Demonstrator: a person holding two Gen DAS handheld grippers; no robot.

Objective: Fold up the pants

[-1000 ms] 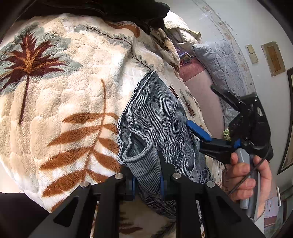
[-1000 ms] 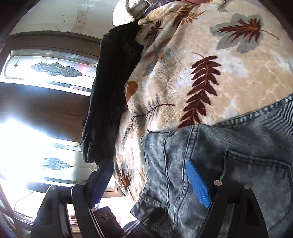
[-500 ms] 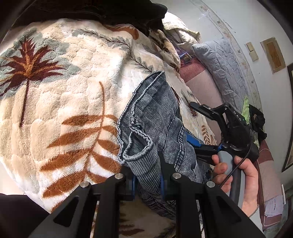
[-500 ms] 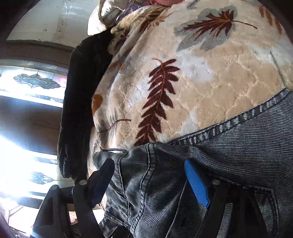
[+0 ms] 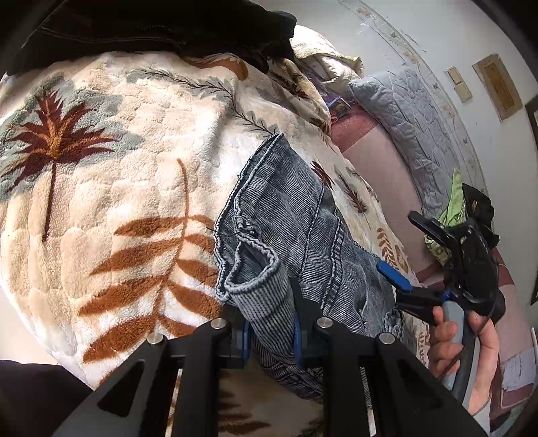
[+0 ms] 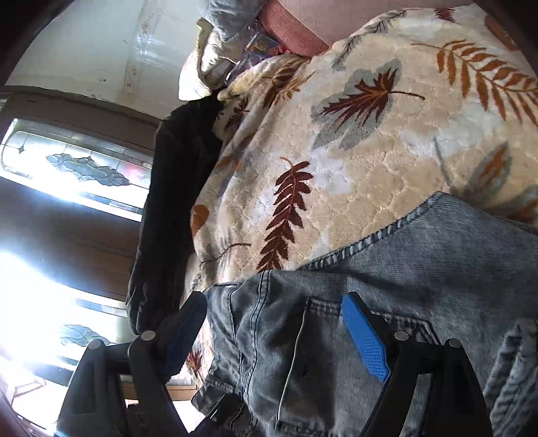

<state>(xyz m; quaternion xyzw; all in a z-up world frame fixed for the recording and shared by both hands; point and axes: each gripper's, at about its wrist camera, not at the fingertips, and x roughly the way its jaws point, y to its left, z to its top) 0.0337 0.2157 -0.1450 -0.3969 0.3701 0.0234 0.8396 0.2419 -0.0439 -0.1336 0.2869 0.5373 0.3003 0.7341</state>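
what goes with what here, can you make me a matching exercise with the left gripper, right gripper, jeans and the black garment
Column one:
1. left gripper
2. right gripper
3. jeans
4. black garment

Column two:
A. open, fingers spread over the denim
B. lying on the leaf-print blanket
C. shut on a bunched piece of denim
D. at the far edge of the blanket

Pairs: 1-C, 2-A, 3-B, 4-D

A home bedroom is showing here: a leaf-print fleece blanket [image 5: 134,188] is covering a bed across the frame's centre, a quilted grey pillow [image 5: 413,124] is lying upper right, and a stained-glass window [image 6: 77,174] is glowing at left.
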